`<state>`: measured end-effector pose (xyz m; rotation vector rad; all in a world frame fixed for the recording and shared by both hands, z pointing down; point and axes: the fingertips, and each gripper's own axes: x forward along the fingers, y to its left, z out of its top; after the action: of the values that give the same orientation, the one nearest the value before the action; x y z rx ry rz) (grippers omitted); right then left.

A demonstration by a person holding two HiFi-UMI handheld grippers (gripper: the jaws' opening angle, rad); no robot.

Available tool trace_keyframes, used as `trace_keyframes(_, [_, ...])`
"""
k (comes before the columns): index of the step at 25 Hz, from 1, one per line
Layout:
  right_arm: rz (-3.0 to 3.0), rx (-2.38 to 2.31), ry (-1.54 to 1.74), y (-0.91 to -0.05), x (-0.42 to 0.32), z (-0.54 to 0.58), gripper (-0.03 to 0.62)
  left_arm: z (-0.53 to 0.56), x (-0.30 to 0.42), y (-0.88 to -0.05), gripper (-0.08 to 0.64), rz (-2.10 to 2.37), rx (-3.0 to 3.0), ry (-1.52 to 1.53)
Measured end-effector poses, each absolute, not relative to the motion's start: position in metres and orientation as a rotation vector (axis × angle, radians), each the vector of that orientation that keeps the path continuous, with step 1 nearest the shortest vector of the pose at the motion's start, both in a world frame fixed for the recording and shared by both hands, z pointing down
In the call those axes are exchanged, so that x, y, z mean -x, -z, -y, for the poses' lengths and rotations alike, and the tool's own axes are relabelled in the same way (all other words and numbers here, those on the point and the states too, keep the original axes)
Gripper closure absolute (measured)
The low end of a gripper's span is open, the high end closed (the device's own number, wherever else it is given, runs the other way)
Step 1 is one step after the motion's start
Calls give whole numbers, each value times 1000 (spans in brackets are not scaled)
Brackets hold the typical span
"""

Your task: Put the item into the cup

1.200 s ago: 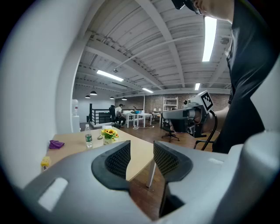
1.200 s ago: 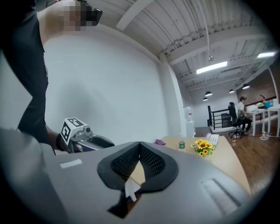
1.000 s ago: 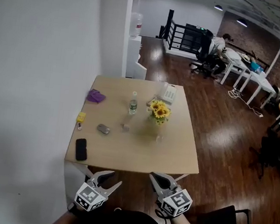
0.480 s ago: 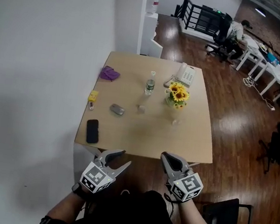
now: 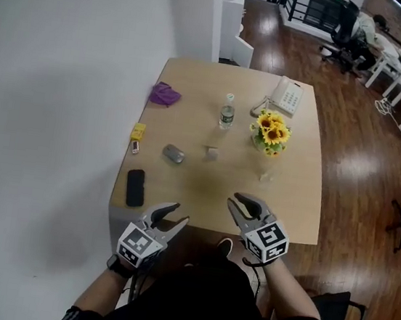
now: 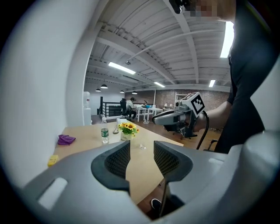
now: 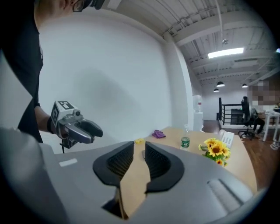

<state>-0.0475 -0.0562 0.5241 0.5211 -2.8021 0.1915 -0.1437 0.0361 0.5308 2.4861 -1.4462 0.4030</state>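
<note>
Pale small item (image 5: 211,152) looked light and rigid, best pinched across its sides, and lay near the clear cup (image 5: 264,176), well ahead of the left gripper (image 5: 181,214), gaping empty, and the right gripper (image 5: 232,199), whose empty jaws had just been opening.

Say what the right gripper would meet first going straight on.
Probably the light wooden table top, then the grey computer mouse. The right gripper tilts down; its tongs have just been opening, empty.
</note>
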Motion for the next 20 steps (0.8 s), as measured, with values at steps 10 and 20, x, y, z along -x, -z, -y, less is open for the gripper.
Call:
trace_keyframes(10, [2666, -260, -101, -572, 112, 169, 482, 53, 161, -543, 380, 1546, -2359, -456])
trace_keyframes(20, [2333, -253, -107, -708, 167, 234, 477, 88, 191, -576, 380, 1403, -2374, -499])
